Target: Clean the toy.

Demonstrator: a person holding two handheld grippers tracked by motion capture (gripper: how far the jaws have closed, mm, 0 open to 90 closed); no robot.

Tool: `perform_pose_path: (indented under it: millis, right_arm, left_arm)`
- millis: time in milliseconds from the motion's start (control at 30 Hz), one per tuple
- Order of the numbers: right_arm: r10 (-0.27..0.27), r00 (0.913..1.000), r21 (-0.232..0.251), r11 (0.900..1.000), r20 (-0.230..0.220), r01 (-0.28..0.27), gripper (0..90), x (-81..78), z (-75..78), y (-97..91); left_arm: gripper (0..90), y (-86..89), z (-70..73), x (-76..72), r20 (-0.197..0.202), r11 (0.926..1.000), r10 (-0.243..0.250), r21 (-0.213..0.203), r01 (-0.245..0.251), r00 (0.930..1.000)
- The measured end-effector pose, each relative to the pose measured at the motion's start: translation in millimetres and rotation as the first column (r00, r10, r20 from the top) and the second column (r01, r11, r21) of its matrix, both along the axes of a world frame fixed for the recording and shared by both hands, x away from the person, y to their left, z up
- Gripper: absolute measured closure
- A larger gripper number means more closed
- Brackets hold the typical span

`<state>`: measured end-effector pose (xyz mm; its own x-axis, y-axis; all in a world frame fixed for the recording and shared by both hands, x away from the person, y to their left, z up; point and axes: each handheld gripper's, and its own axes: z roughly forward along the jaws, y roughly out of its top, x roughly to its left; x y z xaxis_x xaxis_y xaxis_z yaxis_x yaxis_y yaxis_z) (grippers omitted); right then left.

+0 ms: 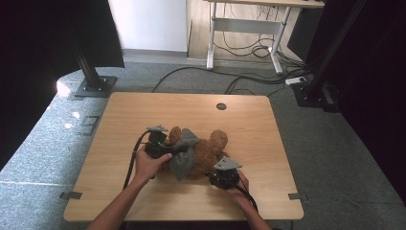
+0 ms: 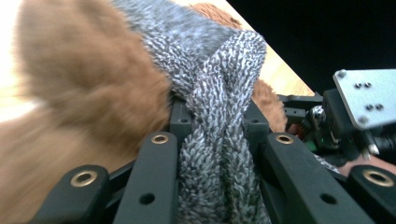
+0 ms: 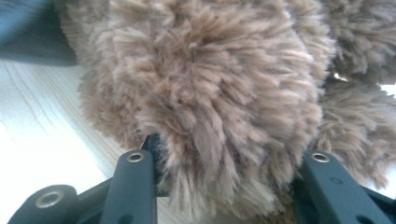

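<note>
- Teddy bear (image 1: pixel 207 152) fur fills the gap between the black jaws of our right gripper (image 1: pixel 221 173); in the right gripper view a thick brown tuft (image 3: pixel 219 116) bulges out between the two jaws, which press in on it from both sides, so this gripper is clamped on the bear.
- Our left gripper (image 1: pixel 184 148) is closed tight on the grey knitted cloth (image 1: pixel 184 153); in the left gripper view a twisted fold of that knit (image 2: pixel 219 140) runs straight up between the jaws and is pinched there.
- Just left of that fold, touching the left jaw, we see a rounded brown limb of the bear (image 2: pixel 88 79), blurred.
- Beyond the left gripper's right jaw, the grey plate and body of the right gripper (image 2: pixel 362 109) sit close by, with fur between the two tools.
- From above, the two grippers face each other across the bear, the left one at its far-left side, the right one at its near-right side.
- The bear lies on its side on the wooden table (image 1: pixel 143 110), near the middle, with the cloth wrapped over its body beside the left gripper.
- Our hands (image 1: pixel 149 165) grasp the tools from the near edge.
</note>
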<state>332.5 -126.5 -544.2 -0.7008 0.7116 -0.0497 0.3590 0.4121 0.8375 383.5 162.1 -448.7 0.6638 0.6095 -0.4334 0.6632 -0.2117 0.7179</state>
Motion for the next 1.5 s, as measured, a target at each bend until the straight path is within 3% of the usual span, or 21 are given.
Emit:
perform_pose_path:
  millis: [100, 367, 533, 867, 1033, 1167, 1200, 1233, 1300, 1333, 1367, 1400, 1433, 1467, 1500]
  right_arm:
    - [-0.003, 1.0000, 0.006, 1.0000, -0.005, 0.003, 56.0, 0.5, -0.2, -0.6]
    - [0.005, 1.0000, 0.006, 1.0000, -0.007, -0.005, 55.9, 1.0, -0.3, -0.9]
    - [-0.002, 1.0000, 0.005, 1.0000, -0.003, 0.002, 56.1, 2.2, -0.2, -0.5]
    - [-0.010, 0.9999, 0.000, 0.9999, 0.002, 0.010, 56.5, 3.2, -0.1, -0.8]
    - [-0.013, 0.9999, 0.003, 0.9999, 0.003, 0.013, 56.5, 3.7, -0.4, -1.2]
    - [-0.015, 0.9999, -0.003, 0.9999, 0.005, 0.015, 56.5, 3.2, -0.5, -0.5]
    - [-0.016, 0.9998, -0.008, 0.9998, 0.007, 0.016, 56.5, 2.7, -0.6, -0.2]
    - [-0.017, 0.9998, -0.009, 0.9998, 0.007, 0.017, 56.5, 2.6, -0.6, -0.3]
    - [-0.019, 0.9998, -0.010, 0.9998, 0.006, 0.019, 56.6, 2.2, -0.6, -0.4]
    - [-0.018, 0.9998, -0.012, 0.9998, 0.008, 0.018, 56.6, 2.2, -0.7, -0.7]
    - [-0.017, 0.9998, -0.010, 0.9998, 0.006, 0.017, 56.7, 2.1, -0.9, -1.1]
    - [-0.015, 0.9999, -0.010, 0.9998, 0.005, 0.015, 56.7, 2.2, -1.2, -1.5]
    - [-0.014, 0.9999, -0.008, 0.9999, 0.003, 0.014, 56.7, 2.4, -1.2, -1.8]
    - [-0.016, 0.9999, -0.004, 0.9999, 0.002, 0.016, 56.7, 2.6, -1.3, -2.0]
    - [-0.018, 0.9998, 0.000, 0.9998, -0.001, 0.018, 56.7, 3.0, -1.4, -2.1]
  left_arm:
    - [72.5, 17.1, 1.9, -5.6, 0.030, 0.9990, 0.042, 0.010, -0.043, 0.9987]
    - [72.4, 57.5, -9.4, -6.4, -0.003, 0.9934, 0.102, -0.053, -0.102, 0.9948]
    - [72.4, 66.0, -16.4, -3.8, -0.023, 0.9887, 0.112, -0.098, -0.114, 0.9934]
    - [72.3, 81.4, -21.9, -6.6, -0.022, 0.9865, 0.142, -0.079, -0.144, 0.9896]
    - [72.2, 93.6, -28.8, -10.5, -0.010, 0.9803, 0.197, -0.001, -0.197, 0.9803]
    - [72.3, 89.6, -34.4, -14.3, -0.003, 0.9771, 0.208, 0.044, -0.208, 0.9780]
    - [72.3, 87.1, -32.8, -15.3, 0.029, 0.9690, 0.222, 0.104, -0.224, 0.9745]
    - [72.3, 86.8, -32.8, -14.4, 0.038, 0.9634, 0.229, 0.134, -0.232, 0.9726]
    - [72.4, 88.3, -36.9, -10.5, 0.029, 0.9517, 0.242, 0.187, -0.243, 0.9697]
    - [72.4, 90.7, -39.9, -8.1, 0.006, 0.9515, 0.245, 0.191, -0.241, 0.9696]
    - [72.4, 93.5, -41.8, -6.6, -0.017, 0.9563, 0.244, 0.170, -0.238, 0.9697]
    - [72.4, 93.5, -41.8, -6.6, -0.017, 0.9563, 0.244, 0.170, -0.238, 0.9697]
    - [72.5, 95.7, -37.0, -7.9, -0.022, 0.9659, 0.237, 0.113, -0.233, 0.9714]
    - [72.5, 95.7, -37.0, -7.9, -0.022, 0.9659, 0.237, 0.113, -0.233, 0.9714]
    - [72.5, 93.2, -22.8, -12.2, 0.003, 0.9757, 0.215, 0.045, -0.215, 0.9767]
